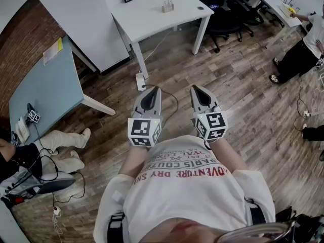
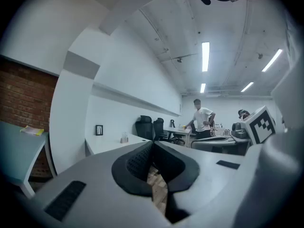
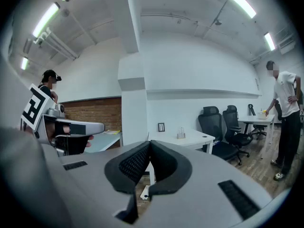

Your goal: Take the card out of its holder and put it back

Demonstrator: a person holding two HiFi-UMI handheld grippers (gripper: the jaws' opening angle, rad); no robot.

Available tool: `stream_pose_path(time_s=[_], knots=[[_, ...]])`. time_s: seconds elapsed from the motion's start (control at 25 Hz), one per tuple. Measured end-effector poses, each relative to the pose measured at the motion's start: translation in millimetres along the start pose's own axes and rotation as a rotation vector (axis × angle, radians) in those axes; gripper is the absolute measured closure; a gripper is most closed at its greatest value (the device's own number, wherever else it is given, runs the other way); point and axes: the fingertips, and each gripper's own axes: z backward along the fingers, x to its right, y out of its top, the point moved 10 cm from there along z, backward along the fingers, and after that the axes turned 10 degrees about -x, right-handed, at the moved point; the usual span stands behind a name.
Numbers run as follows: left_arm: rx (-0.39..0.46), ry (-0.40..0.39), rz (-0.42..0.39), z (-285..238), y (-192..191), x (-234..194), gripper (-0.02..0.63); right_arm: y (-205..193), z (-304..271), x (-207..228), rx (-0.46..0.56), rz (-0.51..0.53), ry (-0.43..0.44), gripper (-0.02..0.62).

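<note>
While my left gripper (image 1: 153,90) and right gripper (image 1: 197,88) sit pinched together and empty over the floor (image 1: 243,85), I reckon we haven't started: no card visible, maybe in that small stand (image 1: 167,5) on the white surface (image 1: 152,16) well ahead, so next means closing in.

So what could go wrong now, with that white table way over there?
1. Tripping: a power strip and its cable lie on the floor between the person and the white table.
2. The left gripper and right gripper are both shut and empty. Pushed at the small clear stand like that, they would probably knock it over.
3. From here it is too small to tell whether that stand holds the card.
</note>
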Motion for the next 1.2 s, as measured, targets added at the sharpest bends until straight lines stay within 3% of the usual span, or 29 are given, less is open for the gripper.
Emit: stream_pose_path(time_s=[0.56, 0.76, 0.96, 1.2], knots=[[-0.01, 0.003, 0.009, -14.7, -3.1, -18.5, 0.58, -3.8, -22.2, 4.0, -0.011, -0.044, 0.006, 0.571], [-0.03, -0.012, 0.034, -22.6, -6.6, -24.6, 0.58, -6.4, -31.5, 7.6, -0.059, -0.049, 0.005, 0.571], [-0.051, -0.003, 0.063, -43.4, -16.4, -23.6, 0.58, -17.7, -44.0, 26.7, -0.101, -0.048, 0.029, 0.571], [-0.071, 0.064, 0.071, -83.9, -12.8, -24.8, 0.58, -17.6, -85.6, 69.9, -0.112, -0.062, 0.09, 0.571]])
